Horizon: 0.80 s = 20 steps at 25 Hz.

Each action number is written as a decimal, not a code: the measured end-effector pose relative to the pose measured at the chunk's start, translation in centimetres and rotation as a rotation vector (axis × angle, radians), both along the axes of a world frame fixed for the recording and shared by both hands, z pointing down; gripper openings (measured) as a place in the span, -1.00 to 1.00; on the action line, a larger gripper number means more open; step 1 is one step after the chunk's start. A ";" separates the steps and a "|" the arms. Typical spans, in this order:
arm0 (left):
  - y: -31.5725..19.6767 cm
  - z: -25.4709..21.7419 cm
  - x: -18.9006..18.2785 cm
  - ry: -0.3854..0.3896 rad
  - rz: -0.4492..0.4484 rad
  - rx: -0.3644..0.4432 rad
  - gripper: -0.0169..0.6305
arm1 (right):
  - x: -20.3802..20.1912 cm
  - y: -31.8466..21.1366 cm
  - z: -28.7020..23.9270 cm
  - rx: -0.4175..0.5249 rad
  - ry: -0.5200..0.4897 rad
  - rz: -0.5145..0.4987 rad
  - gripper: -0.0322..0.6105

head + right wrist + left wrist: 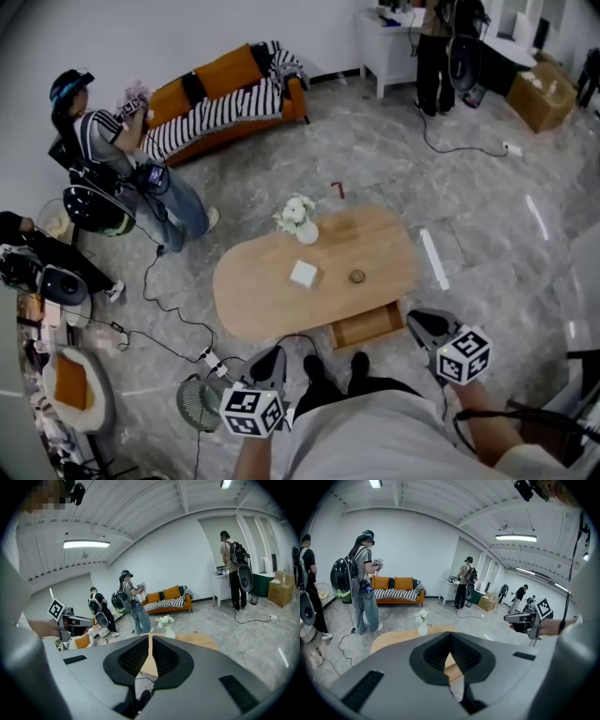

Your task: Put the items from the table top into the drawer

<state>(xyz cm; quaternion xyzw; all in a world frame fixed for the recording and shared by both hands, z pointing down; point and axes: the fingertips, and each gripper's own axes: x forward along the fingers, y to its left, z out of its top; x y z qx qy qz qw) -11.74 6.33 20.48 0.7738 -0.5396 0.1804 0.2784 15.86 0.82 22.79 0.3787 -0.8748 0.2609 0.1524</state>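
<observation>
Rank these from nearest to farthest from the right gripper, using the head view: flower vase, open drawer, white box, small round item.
Starting from the right gripper:
1. Open drawer, just to its left.
2. Small round item, beyond the drawer.
3. White box, further left.
4. Flower vase, farthest back, on the left.

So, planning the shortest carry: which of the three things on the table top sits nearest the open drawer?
The small round brown item, just behind the drawer; the white square and flower vase sit farther off.
</observation>
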 end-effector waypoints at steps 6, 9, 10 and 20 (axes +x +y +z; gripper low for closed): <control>-1.8 0.9 0.3 -0.009 0.057 -0.004 -0.94 | 0.2 0.4 0.6 -0.019 -0.002 0.046 -0.75; -2.8 1.8 0.4 -0.007 0.094 -0.017 -0.94 | 0.0 0.7 0.6 -0.026 -0.002 0.084 -0.75; -3.2 2.1 0.4 -0.008 0.108 -0.021 -0.95 | 0.0 0.8 0.7 -0.030 -0.004 0.099 -0.75; -7.7 6.3 -0.2 -0.002 0.254 -0.067 -0.94 | -3.3 1.7 2.8 -0.086 0.021 0.154 -0.75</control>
